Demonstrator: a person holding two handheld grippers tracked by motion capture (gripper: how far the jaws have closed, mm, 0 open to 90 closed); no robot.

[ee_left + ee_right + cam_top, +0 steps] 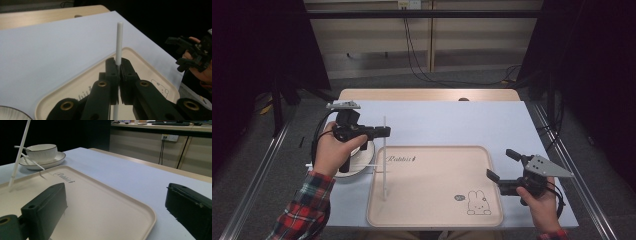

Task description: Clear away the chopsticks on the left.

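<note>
My left gripper (384,132) is shut on a thin white stick (385,165) and holds it upright, its lower end resting on the left side of the beige tray (437,175). In the left gripper view the stick (119,40) rises straight out between the closed jaws of the left gripper (119,65). My right gripper (500,165) stands open over the tray's right edge, holding nothing. In the right gripper view its jaws are wide apart (116,195) above the tray (100,202), and the stick (18,157) leans at the far left.
A white bowl (41,151) sits on a plate (359,162) left of the tray, partly under my left hand. Another thin white stick (32,161) lies across the plate's rim. A pale blue mat (452,122) covers the table.
</note>
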